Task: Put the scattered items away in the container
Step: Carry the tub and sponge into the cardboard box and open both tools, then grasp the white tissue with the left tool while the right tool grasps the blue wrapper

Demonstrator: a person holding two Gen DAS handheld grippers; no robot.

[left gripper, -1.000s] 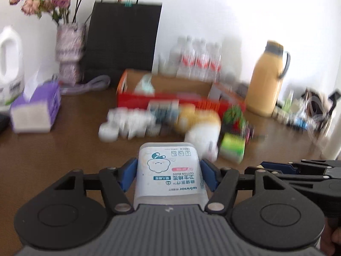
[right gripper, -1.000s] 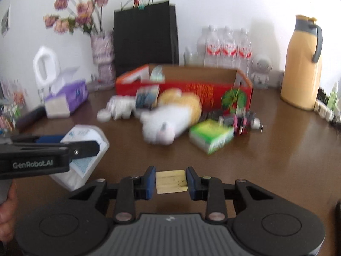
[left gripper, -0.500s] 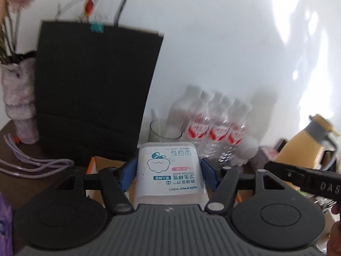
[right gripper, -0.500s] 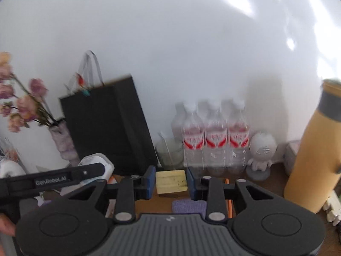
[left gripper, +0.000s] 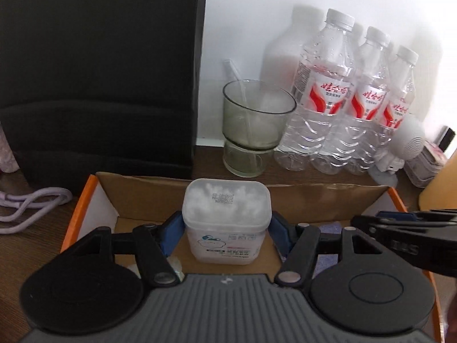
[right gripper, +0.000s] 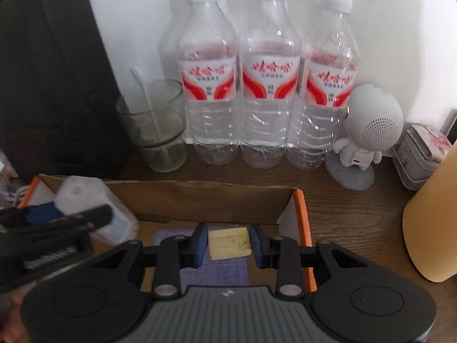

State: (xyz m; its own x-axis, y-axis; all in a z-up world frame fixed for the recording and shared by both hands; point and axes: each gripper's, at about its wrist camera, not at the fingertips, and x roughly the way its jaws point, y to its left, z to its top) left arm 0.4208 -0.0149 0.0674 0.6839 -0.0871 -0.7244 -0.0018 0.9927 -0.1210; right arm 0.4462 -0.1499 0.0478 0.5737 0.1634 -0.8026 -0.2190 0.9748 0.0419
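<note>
My left gripper (left gripper: 226, 225) is shut on a clear box of cotton buds (left gripper: 226, 214), tipped forward over the inside of the orange cardboard box (left gripper: 285, 197). My right gripper (right gripper: 228, 241) is shut on a small yellow block (right gripper: 229, 242) and holds it over the right end of the same cardboard box (right gripper: 200, 200), above a purple item (right gripper: 214, 268) lying inside. The left gripper with the cotton buds box (right gripper: 94, 203) shows at the left of the right wrist view. The right gripper shows at the right edge of the left wrist view (left gripper: 405, 228).
Behind the box stand a black paper bag (left gripper: 100, 71), a stacked glass cup (right gripper: 154, 128), three water bottles (right gripper: 268, 85), a white astronaut speaker (right gripper: 368, 131) and a yellow thermos (right gripper: 434, 223). A purple cord (left gripper: 31, 205) lies at left on the brown table.
Both grippers moved forward from the table's middle to above the cardboard box, then tilted down into it. The cotton buds box now points downward. Both grips held throughout.
</note>
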